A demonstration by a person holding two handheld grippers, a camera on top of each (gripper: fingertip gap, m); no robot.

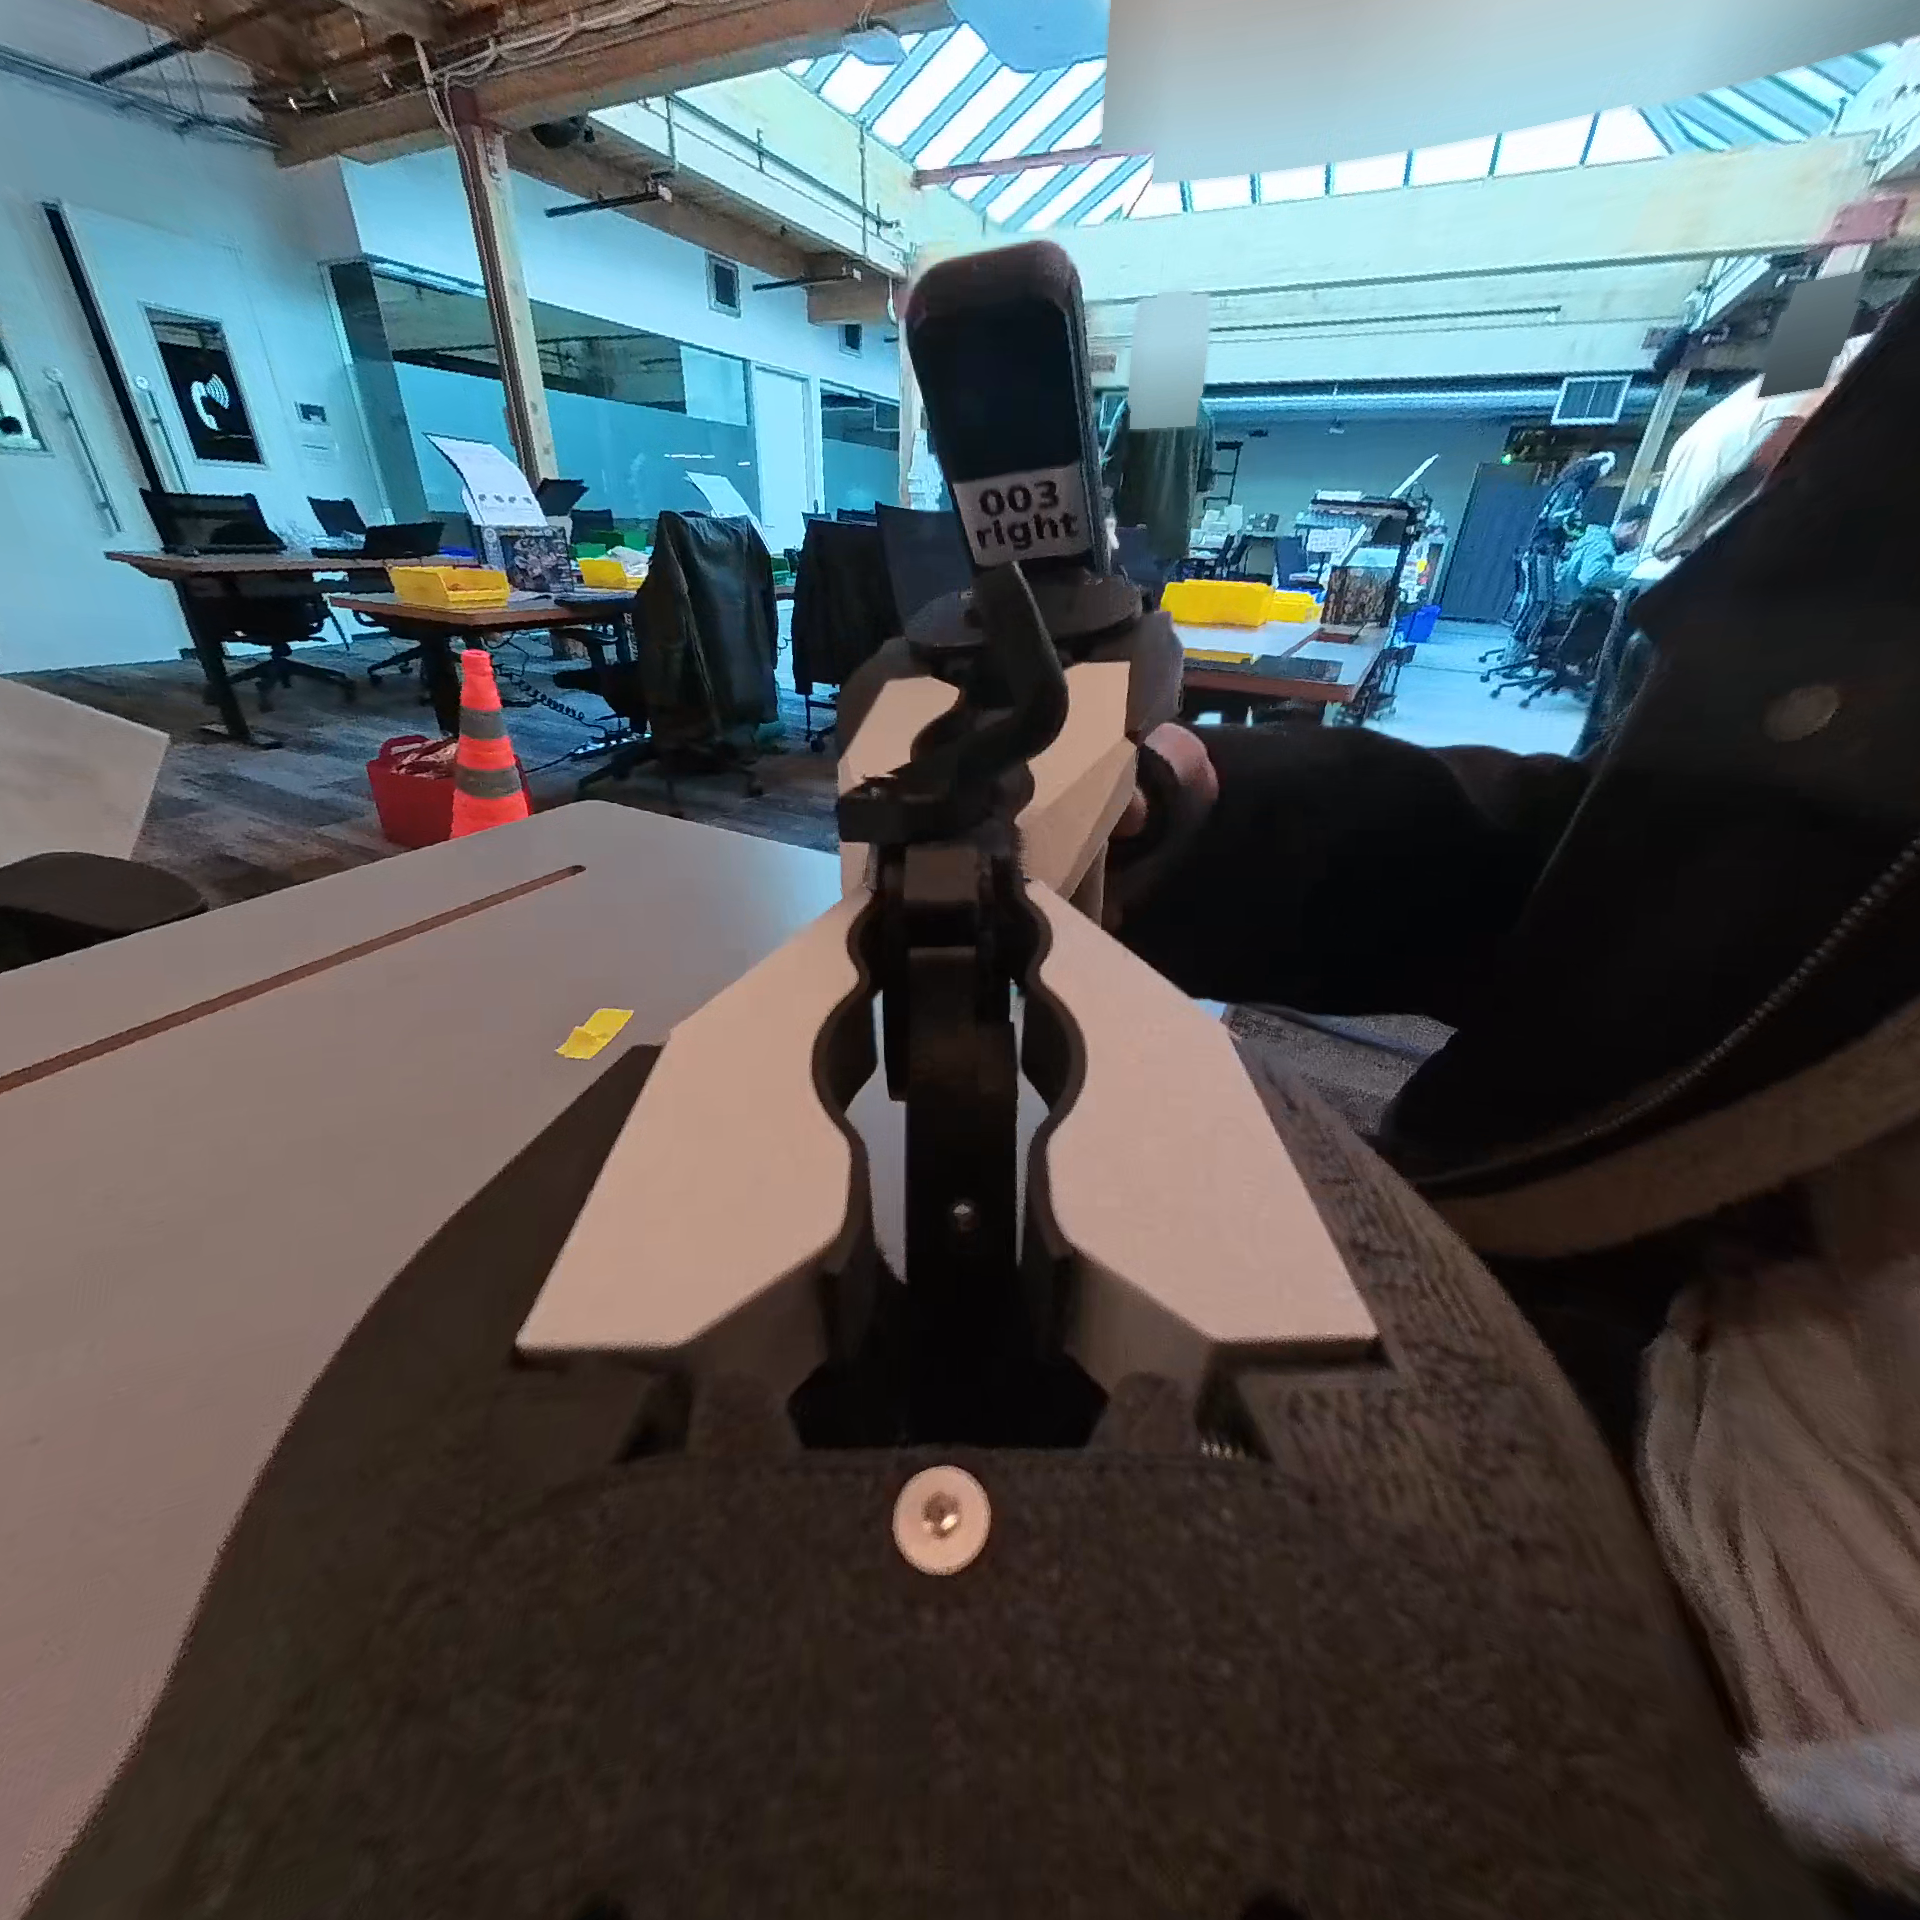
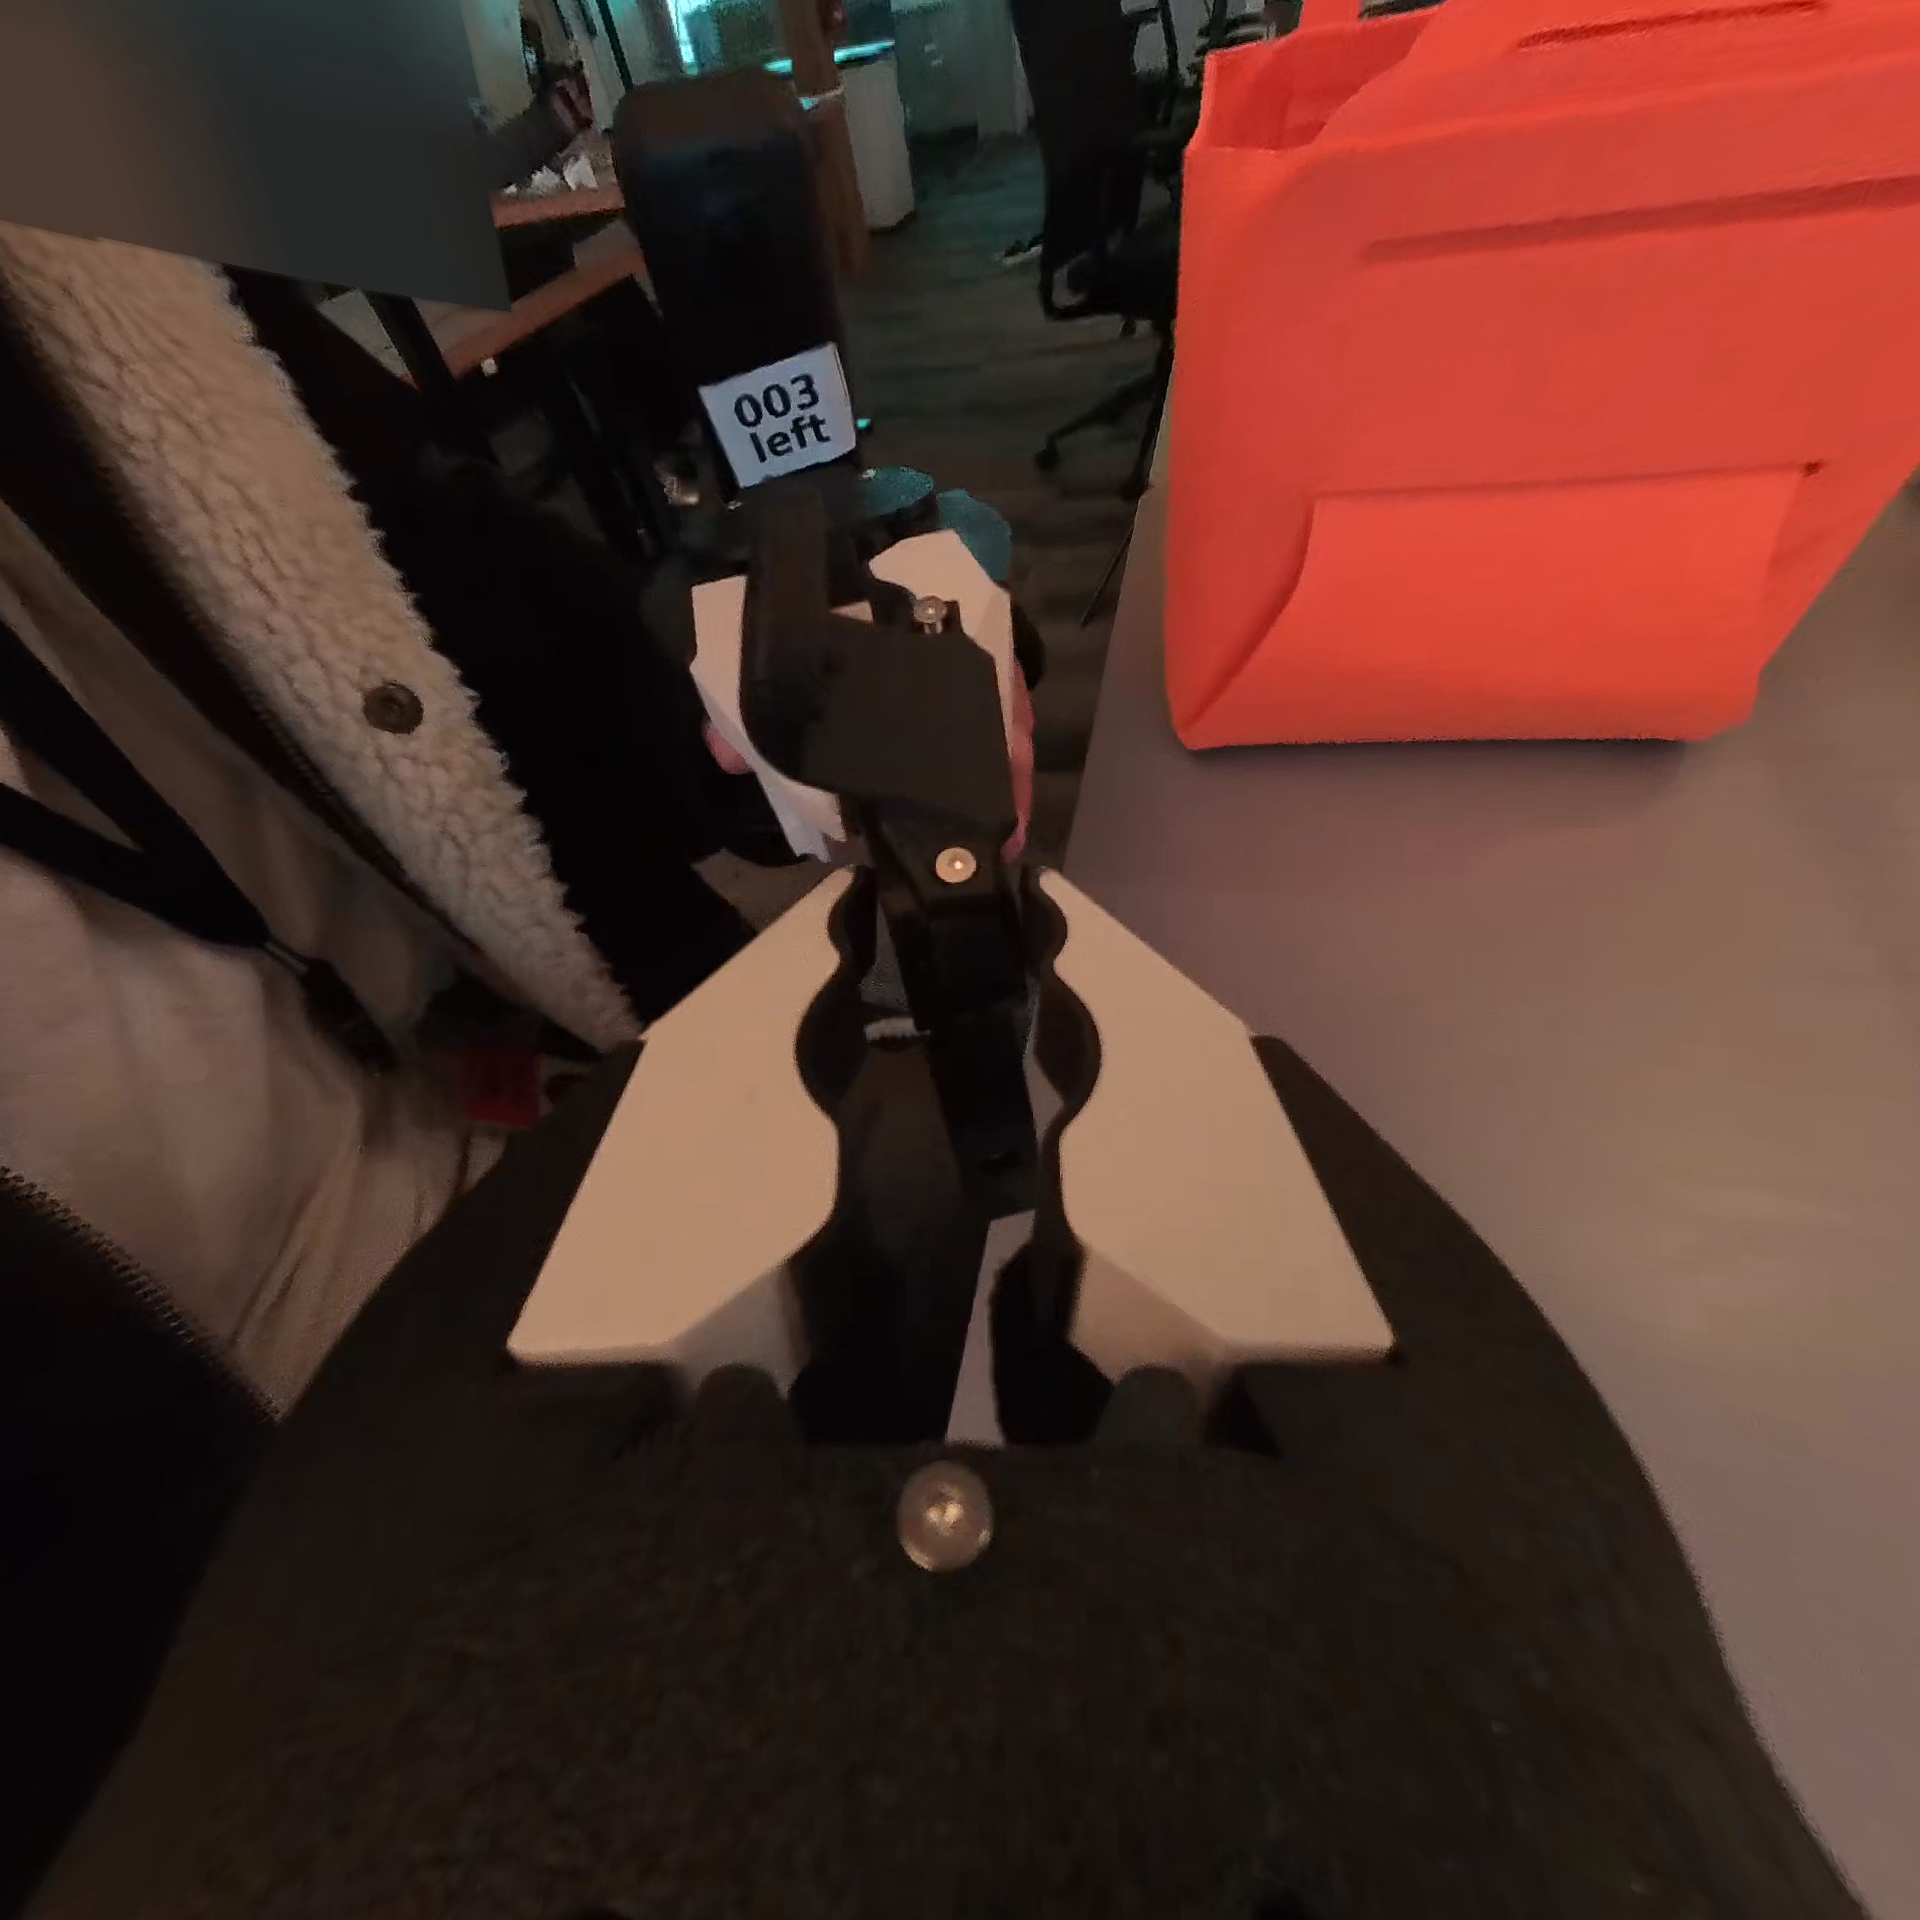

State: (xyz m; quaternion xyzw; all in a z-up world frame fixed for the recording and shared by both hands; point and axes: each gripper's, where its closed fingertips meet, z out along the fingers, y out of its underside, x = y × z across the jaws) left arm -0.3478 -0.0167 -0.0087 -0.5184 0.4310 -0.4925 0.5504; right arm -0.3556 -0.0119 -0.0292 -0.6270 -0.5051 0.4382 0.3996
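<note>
The left gripper (image 1: 940, 914) and right gripper (image 2: 945, 914) face each other tip to tip, each hiding the other's fingertips, so neither view shows whether the jaws meet or clamp anything. Each camera mount (image 1: 997, 405) bears a white sticker. The orange bag (image 2: 1538, 395) is cut off by the top and right edges. The person's jacket (image 1: 1714, 883) runs out of frame at right, hiding the table (image 1: 312, 1039) edge. Blur softens the fleece collar (image 2: 312, 582). Distant desks (image 1: 416, 592) carry items too small to identify.
</note>
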